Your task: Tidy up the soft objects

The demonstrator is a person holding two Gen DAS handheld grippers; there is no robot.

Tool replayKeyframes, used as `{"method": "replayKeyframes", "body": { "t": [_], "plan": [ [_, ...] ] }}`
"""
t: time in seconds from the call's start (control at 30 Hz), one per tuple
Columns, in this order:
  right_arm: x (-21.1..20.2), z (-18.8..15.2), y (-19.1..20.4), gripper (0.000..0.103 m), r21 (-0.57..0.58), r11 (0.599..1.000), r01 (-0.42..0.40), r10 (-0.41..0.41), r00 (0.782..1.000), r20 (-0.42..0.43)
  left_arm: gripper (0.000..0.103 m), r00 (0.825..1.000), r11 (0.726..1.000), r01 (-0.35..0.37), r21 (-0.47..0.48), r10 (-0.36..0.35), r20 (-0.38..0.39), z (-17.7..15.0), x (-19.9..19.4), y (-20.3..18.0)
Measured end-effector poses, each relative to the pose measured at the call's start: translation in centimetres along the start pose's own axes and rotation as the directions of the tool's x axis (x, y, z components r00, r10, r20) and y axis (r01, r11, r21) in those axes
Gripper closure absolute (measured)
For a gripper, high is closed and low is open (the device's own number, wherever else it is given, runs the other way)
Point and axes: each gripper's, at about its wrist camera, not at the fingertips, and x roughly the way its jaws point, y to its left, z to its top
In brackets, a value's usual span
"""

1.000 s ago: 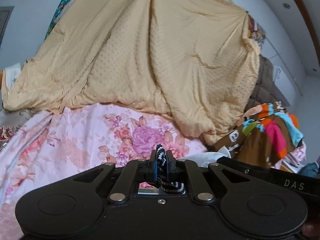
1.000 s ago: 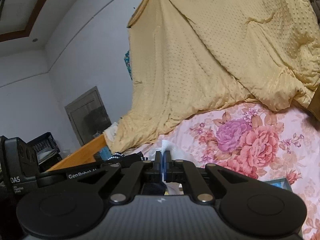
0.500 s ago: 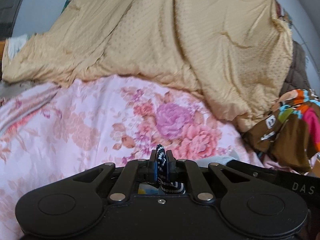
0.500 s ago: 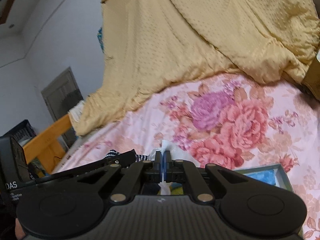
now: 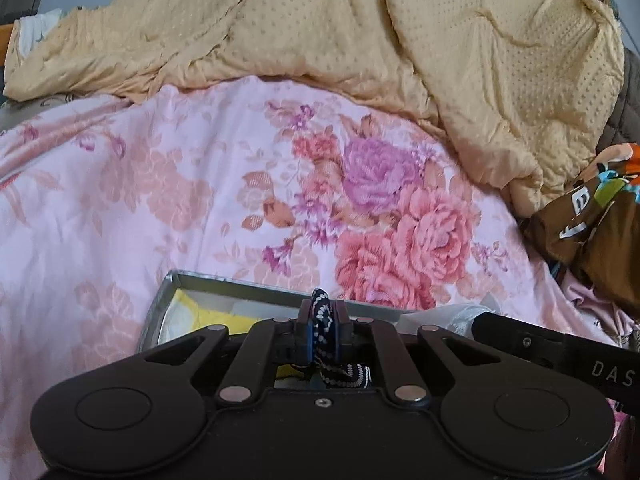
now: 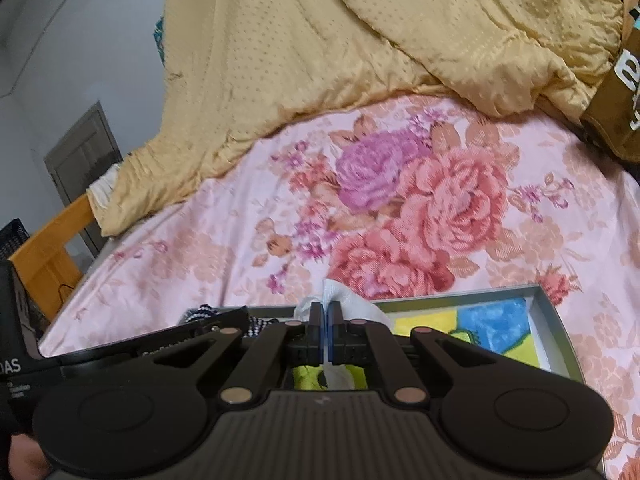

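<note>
Both cameras have tipped down from the yellow quilt [image 5: 400, 40] in the past second, and a shallow grey box [image 6: 548, 320] now shows on the floral bedsheet [image 5: 120, 200]; I judge I am about to drop both items in. My left gripper [image 5: 320, 320] pinches a black-and-white sock [image 5: 320, 316] above the box; my right gripper [image 6: 325, 320] clamps a white sock [image 6: 340, 300] over it, both angled downward.
</note>
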Motion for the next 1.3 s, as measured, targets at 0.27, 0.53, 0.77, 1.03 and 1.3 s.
{"method": "replayKeyframes", "body": {
  "t": [0.27,0.53,0.77,1.03,1.3],
  "plan": [
    [0.8,-0.8,-0.6,0.101,0.009,1.0,0.023,-0.023,0.999,-0.038,0.091,0.998,0.999,-0.041,-0.028,0.039,-0.05,-0.8,0.7,0.8],
    [1.3,-1.6,-1.2,0.096,0.025,0.999,0.045,-0.043,0.997,-0.061,0.087,0.993,0.997,-0.076,-0.019,0.074,-0.096,-1.2,1.4,0.7],
    [1.3,-1.8,-1.5,0.093,0.025,0.998,0.056,-0.054,0.996,-0.064,0.082,0.989,0.995,-0.098,-0.003,0.097,-0.116,-1.4,1.6,0.4],
    [1.0,-1.9,-1.5,0.088,0.009,0.998,0.063,-0.063,0.996,-0.059,0.062,0.988,0.994,-0.11,0.001,0.109,-0.108,-1.5,0.9,0.4],
    [-0.3,-2.1,-1.6,0.065,0.0,0.998,0.068,-0.068,0.997,-0.038,0.045,0.989,0.992,-0.126,0.014,0.127,-0.071,-1.4,-0.8,0.0]
  ]
}}
